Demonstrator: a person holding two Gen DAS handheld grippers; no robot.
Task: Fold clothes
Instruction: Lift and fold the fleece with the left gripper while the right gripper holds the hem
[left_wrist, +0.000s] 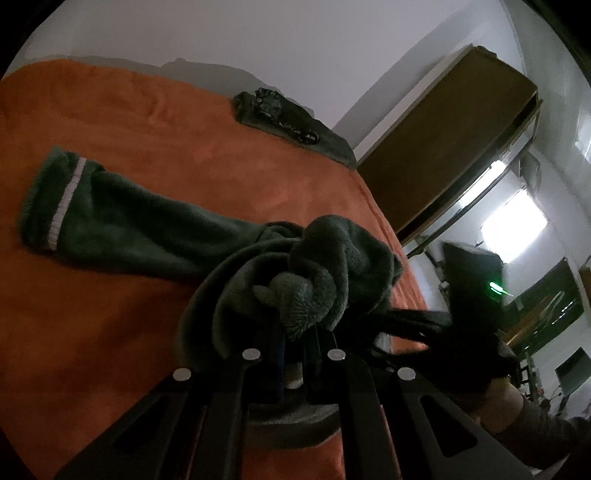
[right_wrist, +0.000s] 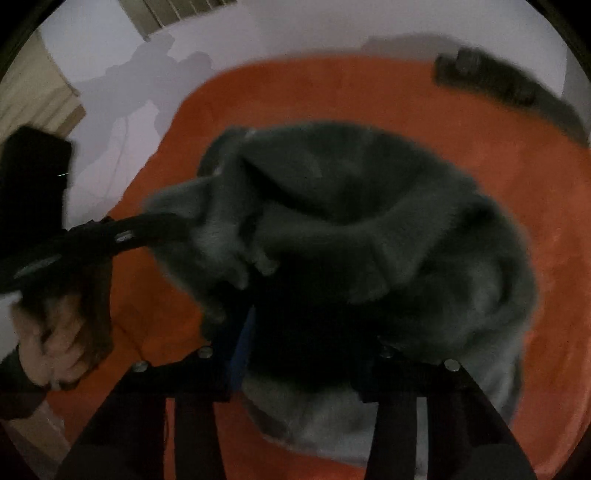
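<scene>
A dark green fleece garment (left_wrist: 147, 229) lies across the orange bed cover (left_wrist: 110, 129), its striped cuff (left_wrist: 66, 199) to the left. My left gripper (left_wrist: 295, 332) is shut on a bunched edge of it. In the right wrist view the same garment (right_wrist: 369, 221) is lifted and bunched, blurred. My right gripper (right_wrist: 295, 325) is buried in the fleece with the jaws close together, gripping it. The left gripper (right_wrist: 162, 225) shows there at the left, shut on the garment's other edge.
A second dark garment (left_wrist: 291, 122) lies folded at the bed's far edge by the white wall; it also shows in the right wrist view (right_wrist: 498, 81). A brown wardrobe (left_wrist: 450, 140) stands beyond the bed's right side. The bed edge drops off at the right.
</scene>
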